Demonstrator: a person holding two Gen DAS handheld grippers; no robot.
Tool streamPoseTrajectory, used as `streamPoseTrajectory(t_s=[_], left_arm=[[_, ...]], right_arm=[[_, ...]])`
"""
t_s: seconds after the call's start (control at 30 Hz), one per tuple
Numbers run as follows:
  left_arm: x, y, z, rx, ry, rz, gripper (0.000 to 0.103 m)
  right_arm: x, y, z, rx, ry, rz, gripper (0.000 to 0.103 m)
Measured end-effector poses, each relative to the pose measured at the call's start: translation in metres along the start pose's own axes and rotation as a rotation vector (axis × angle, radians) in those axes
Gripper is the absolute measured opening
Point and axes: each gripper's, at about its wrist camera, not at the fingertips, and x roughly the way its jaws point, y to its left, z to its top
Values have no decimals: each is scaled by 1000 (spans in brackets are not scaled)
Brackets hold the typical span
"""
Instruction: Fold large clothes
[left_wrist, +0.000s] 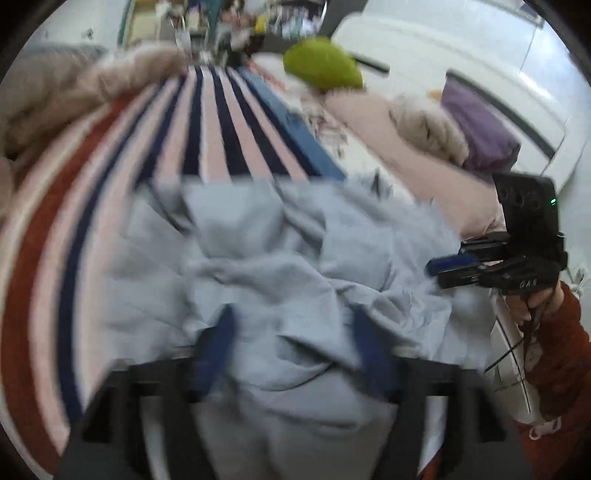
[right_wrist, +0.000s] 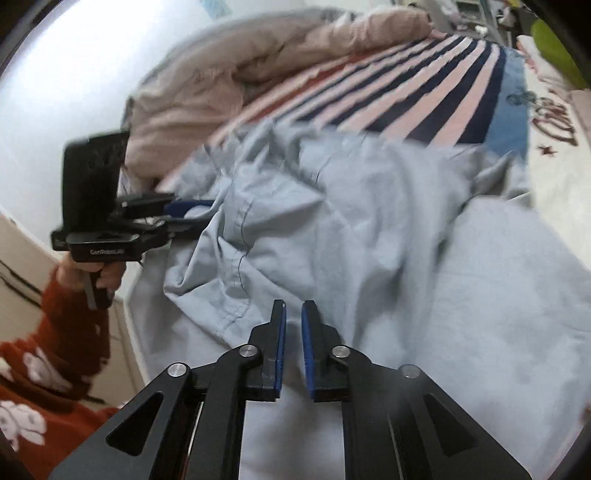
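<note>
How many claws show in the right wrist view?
2. The black, blue-padded right claw sits bottom centre over the crumpled light-blue garment; the matching left claw is at the left, beside that garment's edge.

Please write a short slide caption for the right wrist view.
Right gripper poised over a crumpled light blue garment on the striped bedspread, left gripper at the cloth's far edge.

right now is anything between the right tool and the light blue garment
Nothing visible. The right tool hangs directly over the crumpled light blue cotton garment on the striped bedspread, with its blue-padded fingers slightly apart.
</note>
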Motion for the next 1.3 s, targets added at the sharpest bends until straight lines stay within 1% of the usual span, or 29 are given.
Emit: streamPoseTrajectory(t_s=[0.03, 0.07, 0.1, 0.13, 0.17, 0.2, 0.27, 0.3, 0.33, 0.37, 0.4, 0.43, 0.47, 0.5, 0.53, 0.57, 0.6, 0.63, 0.67, 0.7, 0.77, 0.83, 0.9, 0.97, 1.1, 1.17, 1.2, 1.27, 1.3], left_arm=[[-14, 6, 3, 3, -38, 47, 87], [-25, 14, 5, 1, -58, 93, 87], [-33, 28, 7, -23, -61, 127, 87], [-37, 40, 8, -55, -54, 136, 87], [-38, 53, 6, -89, -37, 130, 87], [-35, 65, 3, -115, -11, 118, 87], [-24, 84, -7, -151, 38, 114, 87], [-15, 92, -15, -175, 72, 116, 87], [-7, 99, -24, -199, 98, 107, 86], [0, 102, -31, -222, 116, 80, 86], [8, 104, -37, -245, 126, 24, 78], [15, 104, -42, -255, 133, -13, 65], [23, 101, -45, -245, 142, -33, 61], [28, 96, -47, -227, 141, -27, 53], [31, 93, -45, -217, 142, -35, 31], [35, 91, -41, -232, 143, -81, 19], [39, 92, -36, -250, 140, -69, 14], [41, 91, -30, -251, 141, -46, 11], [42, 91, -24, -236, 135, -27, 9], [44, 89, -16, -217, 134, 1, 8], [48, 92, 2, -219, 131, 25, 6], [52, 98, 20, -231, 122, 30, 6], [60, 100, 39, -231, 111, 46, 5], [69, 103, 63, -224, 111, 66, 5], [90, 108, 119, -217, 98, 101, 5], [103, 110, 140, -208, 109, 132, 5], [113, 113, 146, -218, 121, 147, 5], [129, 122, 147, -239, 179, 160, 7], [134, 127, 144, -236, 203, 174, 16]], right_arm=[[-20, -3, 0, -6, -39, -17, 28], [-32, -7, -1, -8, -62, -32, 52], [-53, -15, -2, -6, -105, -114, 76], [-65, -23, -2, 2, -129, -170, 80], [-78, -36, -3, 28, -139, -220, 80], [-83, -45, -4, 52, -135, -240, 80], [-89, -77, -8, 134, -100, -309, 80], [-86, -97, -14, 180, -63, -341, 80], [-81, -107, -18, 205, -37, -348, 80], [-77, -118, -24, 232, -11, -338, 80], [-71, -129, -31, 270, 14, -285, 80], [-60, -137, -39, 314, 32, -180, 80], [-52, -139, -45, 343, 32, -107, 77], [-46, -142, -50, 370, 18, -55, 74], [-41, -144, -54, 383, 2, -17, 69], [-39, -143, -55, 380, -11, 4, 54], [-37, -140, -53, 372, -22, 22, 39], [-37, -136, -50, 358, -29, 7, 36], [-34, -132, -46, 343, -32, -24, 22], [-33, -123, -38, 306, -33, -78, 13], [-41, -119, -26, 277, -71, -139, 7], [-51, -121, -12, 274, -112, -170, 6], [-58, -127, 5, 277, -129, -169, 6], [-59, -124, 26, 262, -141, -194, 5], [-62, -126, 60, 234, -159, -266, 3], [-59, -136, 75, 253, -156, -298, 3], [-58, -142, 81, 264, -156, -334, 3], [-52, -155, 83, 295, -134, -356, 3], [-48, -163, 81, 322, -117, -363, 3]])
